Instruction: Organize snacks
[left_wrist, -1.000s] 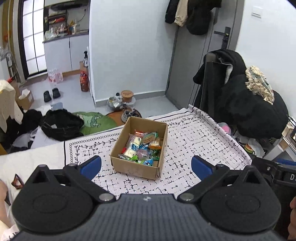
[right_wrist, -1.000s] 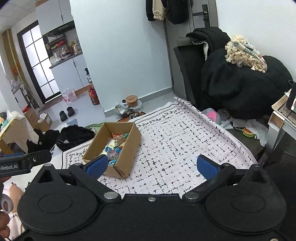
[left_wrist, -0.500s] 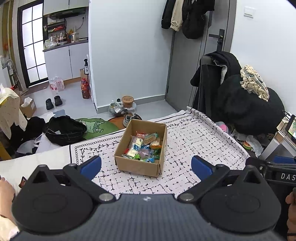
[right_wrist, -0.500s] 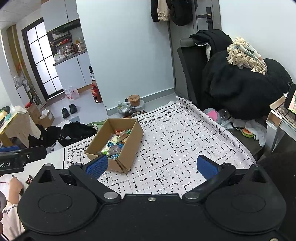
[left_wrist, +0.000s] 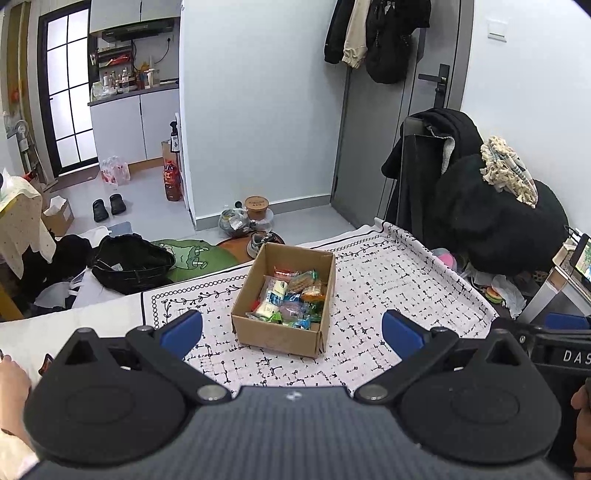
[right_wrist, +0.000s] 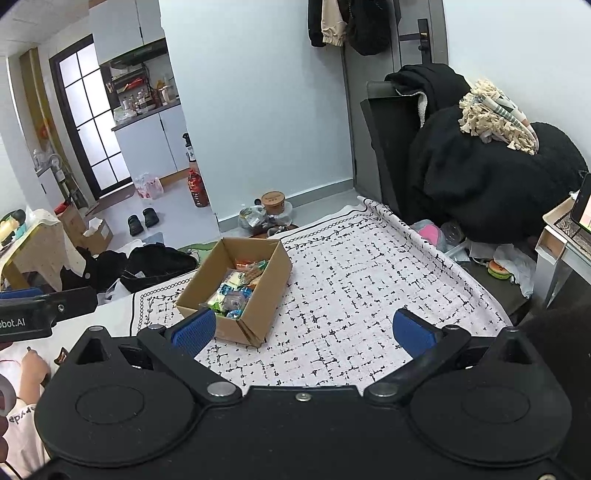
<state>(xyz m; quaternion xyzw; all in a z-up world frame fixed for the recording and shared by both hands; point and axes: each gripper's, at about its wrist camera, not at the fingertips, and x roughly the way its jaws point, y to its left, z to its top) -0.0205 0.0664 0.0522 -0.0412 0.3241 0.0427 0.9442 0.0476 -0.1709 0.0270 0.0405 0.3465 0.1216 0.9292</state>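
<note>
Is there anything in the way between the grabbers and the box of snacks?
Nothing visible. Only bare patterned cloth lies between the open left gripper and the cardboard box. The right gripper, also open, has its left finger overlapping the box's near corner in its view. The snacks lie uncovered in the open-topped box.
</note>
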